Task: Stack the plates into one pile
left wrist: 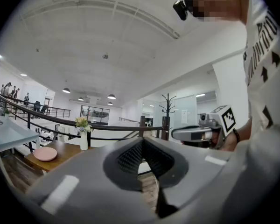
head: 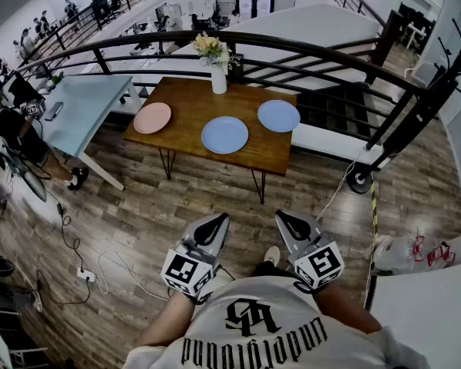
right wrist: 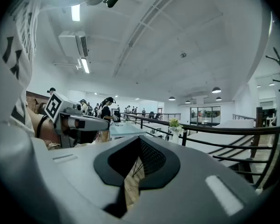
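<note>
While the wooden desk (head: pixel 192 102) stood well ahead, left claw (head: pixel 214 223) and right claw (head: pixel 287 220) hung close to the person, jaws pressed together, holding nothing. Plates lay apart, unstacked, on desk: pink plate (head: pixel 152 118) left, blue plate (head: pixel 224 134) centre, second blue plate (head: pixel 279 115) right.

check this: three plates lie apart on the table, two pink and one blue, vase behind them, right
No: the head view shows one pink plate and two blue plates, middle and right. They do lie apart on the table, vase behind them.
</note>
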